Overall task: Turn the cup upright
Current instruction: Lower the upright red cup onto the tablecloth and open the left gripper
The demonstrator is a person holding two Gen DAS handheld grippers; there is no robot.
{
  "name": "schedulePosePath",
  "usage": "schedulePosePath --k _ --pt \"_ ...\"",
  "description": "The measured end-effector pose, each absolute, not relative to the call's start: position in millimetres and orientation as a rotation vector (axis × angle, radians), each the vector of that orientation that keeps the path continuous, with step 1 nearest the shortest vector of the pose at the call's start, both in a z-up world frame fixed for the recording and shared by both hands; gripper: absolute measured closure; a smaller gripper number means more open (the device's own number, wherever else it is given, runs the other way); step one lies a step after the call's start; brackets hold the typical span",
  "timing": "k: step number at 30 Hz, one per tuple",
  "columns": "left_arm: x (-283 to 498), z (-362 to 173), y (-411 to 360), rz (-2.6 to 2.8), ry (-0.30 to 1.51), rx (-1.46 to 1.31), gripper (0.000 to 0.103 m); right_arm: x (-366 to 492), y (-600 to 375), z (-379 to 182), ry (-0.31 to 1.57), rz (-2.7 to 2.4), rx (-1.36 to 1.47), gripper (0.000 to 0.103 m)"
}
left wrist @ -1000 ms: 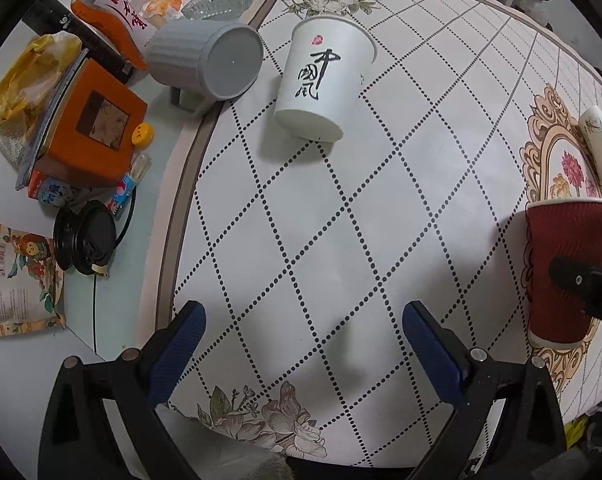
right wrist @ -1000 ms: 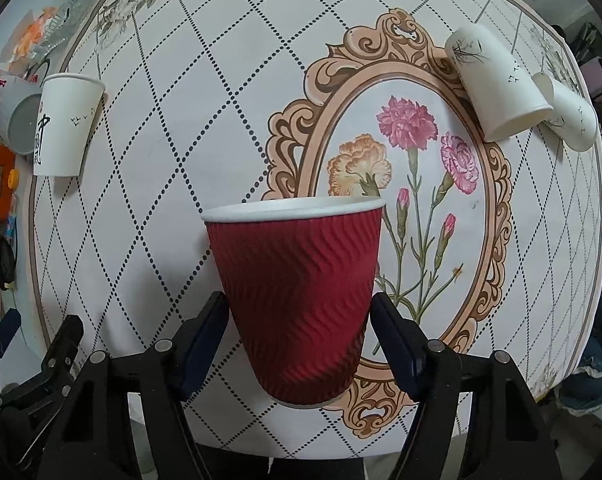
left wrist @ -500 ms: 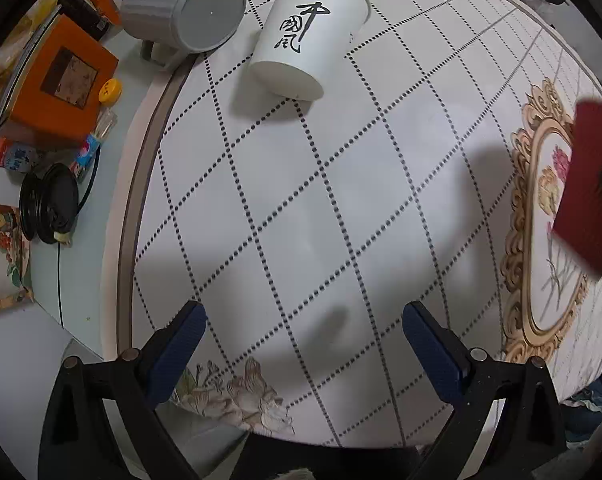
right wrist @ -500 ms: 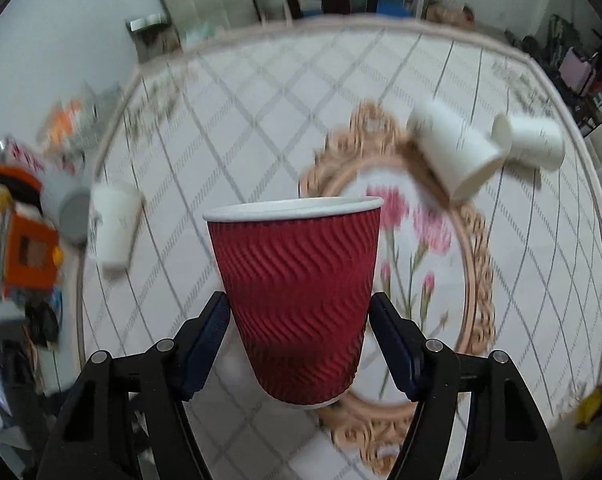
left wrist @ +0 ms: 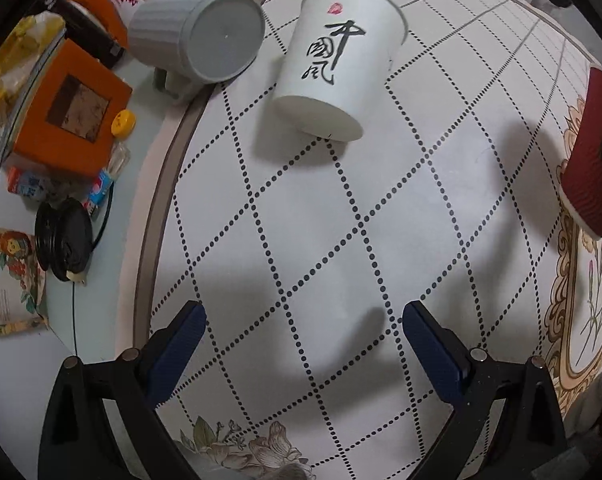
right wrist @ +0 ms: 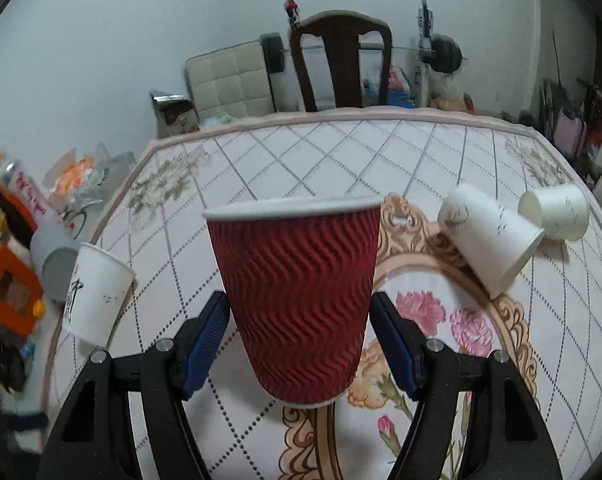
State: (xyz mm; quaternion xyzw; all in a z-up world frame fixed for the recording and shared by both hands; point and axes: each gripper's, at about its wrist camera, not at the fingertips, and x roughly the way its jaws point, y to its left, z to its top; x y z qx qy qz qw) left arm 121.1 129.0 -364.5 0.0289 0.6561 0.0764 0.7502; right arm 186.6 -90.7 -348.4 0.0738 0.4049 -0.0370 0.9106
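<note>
Worktop (right wrist: 341,152), round, under a white cloth with a dotted diamond grid and a gold-framed carnation panel; it fills both views.

Dark wooden chair (right wrist: 341,60) stands at the far edge.

Right gripper (right wrist: 299,336): levelled, looking out across the worktop toward the far wall. Jaws clamp the dark red ribbed paper cup (right wrist: 297,300) on its lower half, blue pads (right wrist: 207,344) pressed to both sides. Cup is upright, white rim on top, base clear of the cloth. In the left wrist view the same cup (left wrist: 593,152) shows at the right edge, tilted in frame.

Left gripper (left wrist: 301,344): pointed down at the cloth, jaws spread wide with nothing between them, only bare grid beneath.

Tall white paper cup with black calligraphy (left wrist: 337,60) lies on its side, far of the left gripper, base toward the camera.

Grey ribbed plastic cup (left wrist: 205,36) lies on its side just left of it, off the cloth's edge.

Two white paper cups, one larger (right wrist: 491,240), one smaller (right wrist: 557,212), lie tipped at far right, touching.

Orange box (left wrist: 69,112) sits left among clutter.
</note>
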Motion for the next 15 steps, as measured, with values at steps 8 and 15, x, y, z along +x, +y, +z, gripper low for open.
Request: schedulePosePath --k 8,15 --pt "109.8 -334.4 120.9 0.111 1.354 0.079 0.002 153.0 -88.4 -357.2 0.929 -0.052 0.141 0.025" --pt "90.7 -288.9 107.0 0.062 1.227 0.086 0.000 108.7 -98.5 -337.0 0.943 -0.142 0.131 0.000"
